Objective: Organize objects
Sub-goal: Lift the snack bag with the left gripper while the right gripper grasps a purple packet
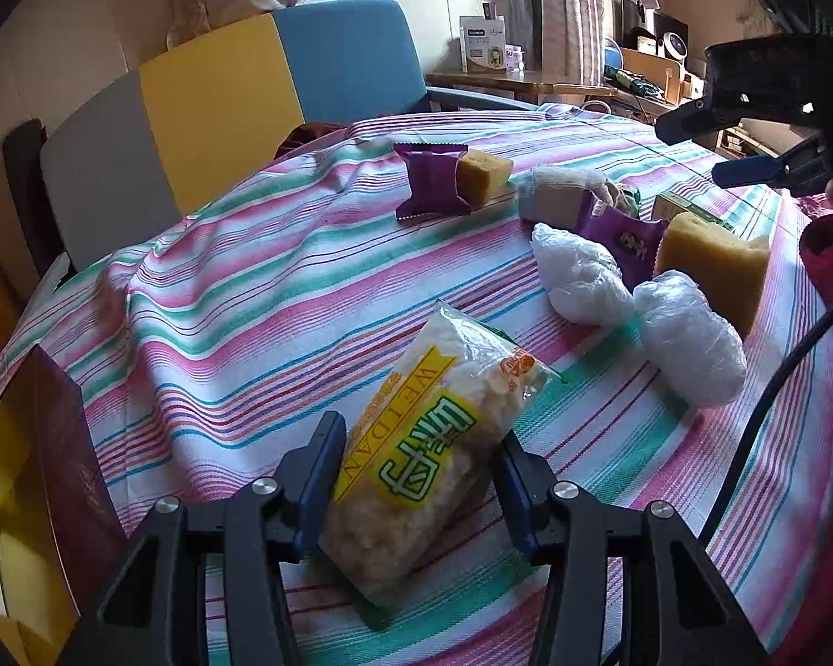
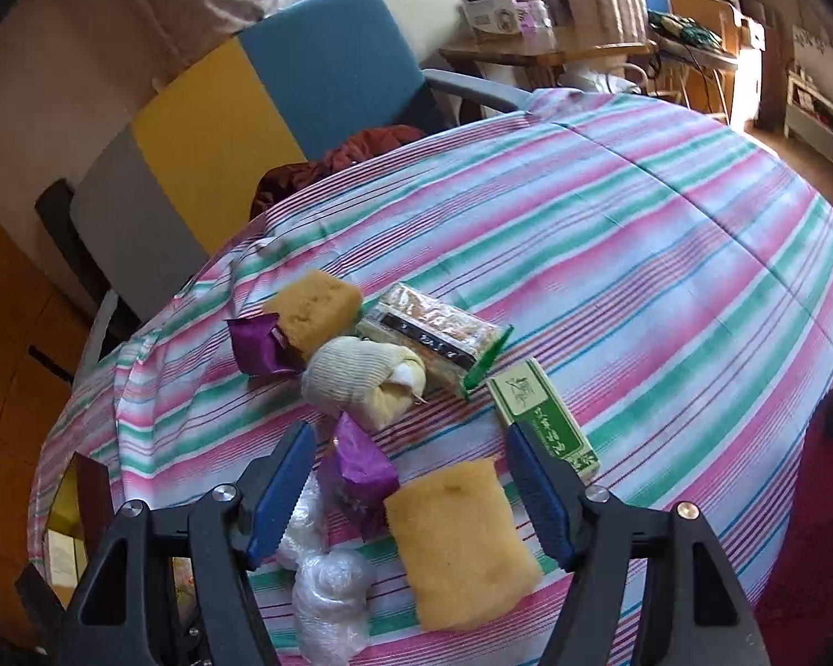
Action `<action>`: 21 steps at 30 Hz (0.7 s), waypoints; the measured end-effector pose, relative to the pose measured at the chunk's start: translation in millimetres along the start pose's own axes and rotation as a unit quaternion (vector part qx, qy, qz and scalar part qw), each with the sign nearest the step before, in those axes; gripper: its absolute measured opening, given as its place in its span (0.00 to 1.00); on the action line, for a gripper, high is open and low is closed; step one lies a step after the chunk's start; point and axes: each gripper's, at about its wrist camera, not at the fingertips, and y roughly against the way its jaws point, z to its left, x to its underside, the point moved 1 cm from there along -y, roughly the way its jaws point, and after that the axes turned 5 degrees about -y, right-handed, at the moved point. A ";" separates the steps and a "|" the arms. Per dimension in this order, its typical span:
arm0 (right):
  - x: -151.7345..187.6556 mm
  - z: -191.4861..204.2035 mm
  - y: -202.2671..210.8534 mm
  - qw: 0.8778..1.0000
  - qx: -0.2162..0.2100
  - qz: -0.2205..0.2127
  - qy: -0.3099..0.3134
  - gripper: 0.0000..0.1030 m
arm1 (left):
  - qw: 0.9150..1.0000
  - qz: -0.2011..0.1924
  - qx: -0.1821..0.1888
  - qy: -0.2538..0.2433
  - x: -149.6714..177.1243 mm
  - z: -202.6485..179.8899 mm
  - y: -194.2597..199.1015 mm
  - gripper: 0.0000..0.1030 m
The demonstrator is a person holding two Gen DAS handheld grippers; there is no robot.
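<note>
My left gripper [image 1: 416, 466] has its blue pads [image 1: 319, 477] against both sides of a clear snack bag with a yellow-green label [image 1: 433, 455] that lies on the striped tablecloth [image 1: 239, 288]. My right gripper [image 2: 411, 477] is open above a yellow sponge [image 2: 455, 538] and a purple wrapper [image 2: 361, 472]; it also shows in the left wrist view [image 1: 749, 139], raised at the right. Two clear plastic bundles [image 1: 688, 338] lie beside the sponge [image 1: 716, 272].
A second sponge [image 2: 316, 305], a purple packet [image 1: 433, 183], a rolled cloth [image 2: 361, 377], a cracker pack [image 2: 433, 338] and a green box [image 2: 544, 416] lie farther back. A dark red box [image 1: 72, 472] stands at the left. A colourful chair [image 1: 222, 94] stands behind the table.
</note>
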 end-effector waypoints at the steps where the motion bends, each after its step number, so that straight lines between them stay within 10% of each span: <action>1: 1.6 6.5 -3.4 1.000 0.007 0.008 0.016 0.63 | 1.000 -0.001 0.000 0.000 0.6 0.0 0.2 0.51; 11: 17.4 62.3 -59.0 0.967 0.098 0.090 0.217 0.56 | 1.000 -0.006 0.007 0.006 3.3 2.4 2.6 0.51; 14: 29.0 65.2 -78.4 0.958 0.105 0.106 0.244 0.40 | 1.000 -0.008 0.007 0.006 3.5 2.0 2.6 0.51; 21: 30.7 60.5 -80.1 0.957 0.100 0.104 0.253 0.38 | 1.000 -0.013 0.001 0.010 3.9 1.0 2.6 0.51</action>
